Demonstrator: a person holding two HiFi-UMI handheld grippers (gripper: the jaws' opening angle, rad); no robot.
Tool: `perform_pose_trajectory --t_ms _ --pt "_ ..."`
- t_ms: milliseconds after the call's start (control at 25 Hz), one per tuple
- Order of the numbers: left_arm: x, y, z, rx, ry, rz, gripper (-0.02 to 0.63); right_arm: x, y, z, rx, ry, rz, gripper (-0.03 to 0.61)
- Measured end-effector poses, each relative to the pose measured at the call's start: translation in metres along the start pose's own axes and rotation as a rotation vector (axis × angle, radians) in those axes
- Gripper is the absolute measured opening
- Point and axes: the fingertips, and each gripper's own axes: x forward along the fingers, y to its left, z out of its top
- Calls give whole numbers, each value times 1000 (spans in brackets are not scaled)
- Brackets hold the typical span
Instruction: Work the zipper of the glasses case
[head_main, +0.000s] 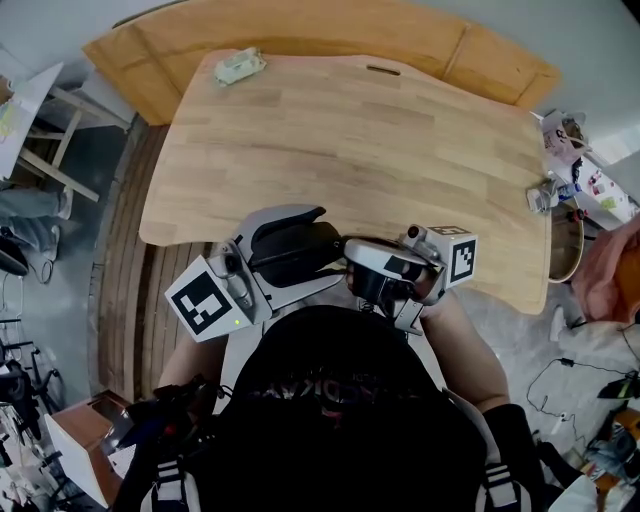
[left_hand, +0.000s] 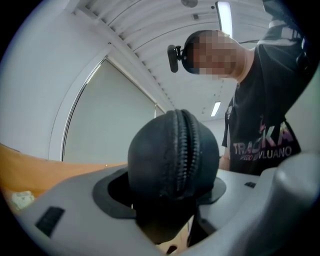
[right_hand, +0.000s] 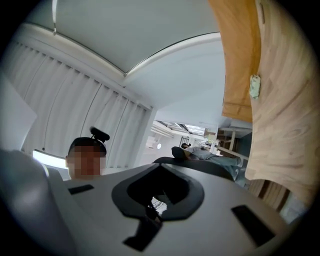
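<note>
Nearest the head camera is the person's black shirt (head_main: 330, 400), with both grippers held up just in front of it, off the wooden table (head_main: 350, 130). The left gripper (left_hand: 166, 189), marker cube (head_main: 205, 300) at lower left, lies roughly level, and its jaws stand well apart, clamped on the black glasses case (head_main: 292, 245), one jaw on each broad side. In the left gripper view the rounded end of the case fills the gap between the pads. The zipper (left_hand: 182, 150) runs upright over that end, teeth meshed along the stretch that shows. The right gripper (right_hand: 157, 192), with its own cube (head_main: 455, 255), comes in from the right. In the head view its tip sits at the right-hand end of the case. Its own view shows the jaws brought fully together. Something thin and dark sits at the closure, but whether it is the zipper pull cannot be made out. That gripper is angled upward, so ceiling and window blinds fill most of its view. Farther out, the tabletop is bare but for a small pale green object (head_main: 240, 66) near its far left corner. Beyond the far edge lies a darker wooden board (head_main: 300, 30).
</note>
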Motion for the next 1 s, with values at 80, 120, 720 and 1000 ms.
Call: perform_pose_trajectory --t_ms 80,120,720,1000 --pt "1 5 -8 60 68 29 302 -2 -6 2 -48 16 -68 15" --pt "0 7 -15 107 122 37 302 -2 -8 3 -78 26 -101 15" --pt "-5 57 -84 528 655 290 295 2 -20 9 -477 171 -431 15" --pt "-18 77 -104 618 817 389 291 7 -32 0 -616 264 -541 15"
